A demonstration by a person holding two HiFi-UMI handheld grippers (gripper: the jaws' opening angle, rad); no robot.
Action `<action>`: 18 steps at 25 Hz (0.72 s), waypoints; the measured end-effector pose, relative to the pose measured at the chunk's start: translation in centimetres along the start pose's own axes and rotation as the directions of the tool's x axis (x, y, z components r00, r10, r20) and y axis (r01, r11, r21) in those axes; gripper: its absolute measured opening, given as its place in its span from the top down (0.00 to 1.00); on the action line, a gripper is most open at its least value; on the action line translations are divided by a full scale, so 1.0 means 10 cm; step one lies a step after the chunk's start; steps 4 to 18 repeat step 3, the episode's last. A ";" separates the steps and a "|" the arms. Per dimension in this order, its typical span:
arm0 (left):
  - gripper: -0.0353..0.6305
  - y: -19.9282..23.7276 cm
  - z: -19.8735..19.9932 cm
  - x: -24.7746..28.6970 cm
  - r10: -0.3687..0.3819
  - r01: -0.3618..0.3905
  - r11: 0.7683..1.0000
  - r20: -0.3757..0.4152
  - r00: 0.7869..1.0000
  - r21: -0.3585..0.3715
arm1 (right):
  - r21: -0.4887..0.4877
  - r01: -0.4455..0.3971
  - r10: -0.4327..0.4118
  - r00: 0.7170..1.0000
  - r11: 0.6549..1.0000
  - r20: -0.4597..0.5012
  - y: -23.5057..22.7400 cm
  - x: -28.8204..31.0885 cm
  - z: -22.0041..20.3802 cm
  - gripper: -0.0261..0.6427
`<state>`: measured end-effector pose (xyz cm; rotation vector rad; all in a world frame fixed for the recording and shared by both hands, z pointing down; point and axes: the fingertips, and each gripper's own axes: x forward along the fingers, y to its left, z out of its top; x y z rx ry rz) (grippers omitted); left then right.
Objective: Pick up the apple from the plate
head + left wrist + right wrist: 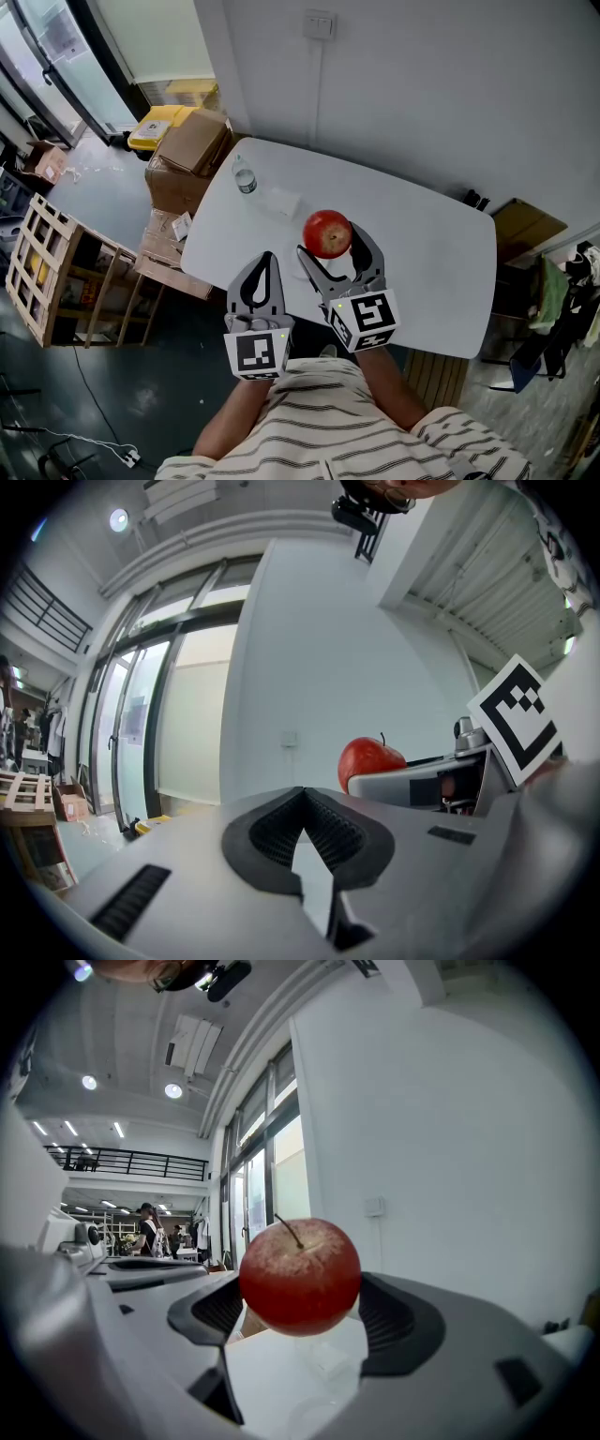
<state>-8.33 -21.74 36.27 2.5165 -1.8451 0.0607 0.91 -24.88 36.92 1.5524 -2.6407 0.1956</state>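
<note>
The red apple (327,233) hangs in the air above the white table (422,272), and my right gripper (333,242) is shut on it, one finger on each side. In the right gripper view the apple (300,1277) fills the gap between the dark pads (398,1321), stem up. A faint pale round shape, perhaps the plate (312,1408), lies on the table below it. My left gripper (267,258) is to the left of the apple, shut and holding nothing. From the left gripper view, the apple (370,761) shows to the right, beyond the meeting pads (281,832).
A small clear bottle (244,176) stands near the table's far left corner, with a clear flat packet (281,202) beside it. Cardboard boxes (192,145) and a wooden rack (56,272) stand on the floor to the left. A grey wall runs behind the table.
</note>
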 end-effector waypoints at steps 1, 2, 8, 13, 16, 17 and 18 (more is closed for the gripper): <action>0.94 0.00 -0.01 0.00 0.000 0.000 1.000 0.000 1.000 0.001 | 0.000 0.000 0.000 1.000 1.000 -0.001 0.00 0.01 -0.01 0.37; 0.94 0.01 -0.01 0.00 0.000 0.000 1.000 0.000 1.000 0.001 | 0.000 0.000 0.000 1.000 1.000 -0.002 0.00 0.01 -0.01 0.37; 0.94 0.01 -0.02 0.01 0.001 -0.001 1.000 0.000 1.000 0.001 | 0.000 0.000 0.000 1.000 1.000 -0.003 0.00 0.02 -0.02 0.37; 0.94 0.01 -0.02 0.01 0.001 -0.001 1.000 0.000 1.000 0.001 | 0.000 0.000 0.000 1.000 1.000 -0.003 0.00 0.02 -0.02 0.37; 0.94 0.01 -0.02 0.01 0.001 -0.001 1.000 0.000 1.000 0.001 | 0.000 0.000 0.000 1.000 1.000 -0.003 0.00 0.02 -0.02 0.37; 0.94 0.01 -0.02 0.01 0.001 -0.001 1.000 0.000 1.000 0.001 | 0.000 0.000 0.000 1.000 1.000 -0.003 0.00 0.02 -0.02 0.37; 0.94 0.01 -0.02 0.01 0.001 -0.001 1.000 0.000 1.000 0.001 | 0.000 0.000 0.000 1.000 1.000 -0.003 0.00 0.02 -0.02 0.37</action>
